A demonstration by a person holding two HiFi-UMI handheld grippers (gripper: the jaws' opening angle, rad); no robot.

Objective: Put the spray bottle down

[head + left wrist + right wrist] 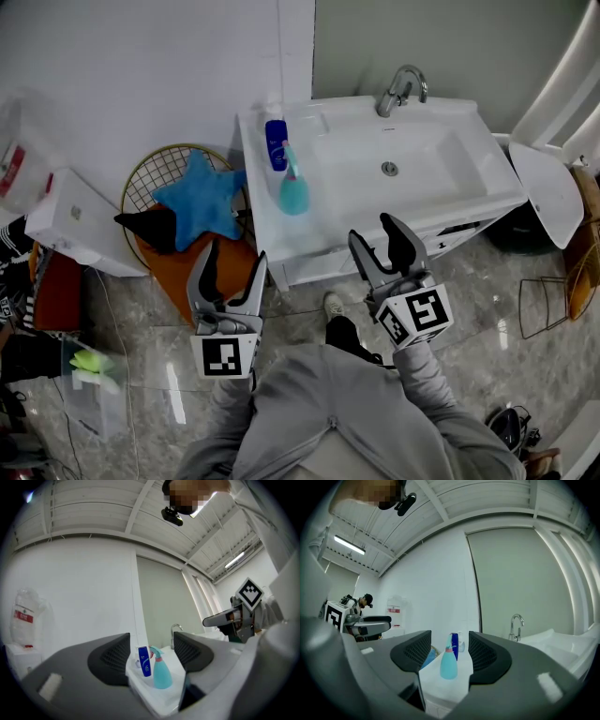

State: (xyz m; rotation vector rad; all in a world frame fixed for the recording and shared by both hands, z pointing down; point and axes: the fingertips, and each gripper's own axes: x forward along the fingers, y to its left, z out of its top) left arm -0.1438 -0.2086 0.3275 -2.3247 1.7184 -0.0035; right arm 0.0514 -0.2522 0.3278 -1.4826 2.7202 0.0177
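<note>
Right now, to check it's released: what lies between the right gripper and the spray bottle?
Only bare countertop; the right gripper, jaws apart, is clear of the spray bottle, as the right gripper view shows.

The teal spray bottle [293, 192] stands upright on the left ledge of the white sink [476, 165], with a dark blue bottle [276, 143] just behind it. The tap [401, 89] is at the sink's rear edge. The left gripper [234, 258] and right gripper [373, 232] hover before the sink's front edge, jaws apart and empty. Left of the sink, a blue star cushion [199, 199] lies in a wire basket [150, 173].
</note>
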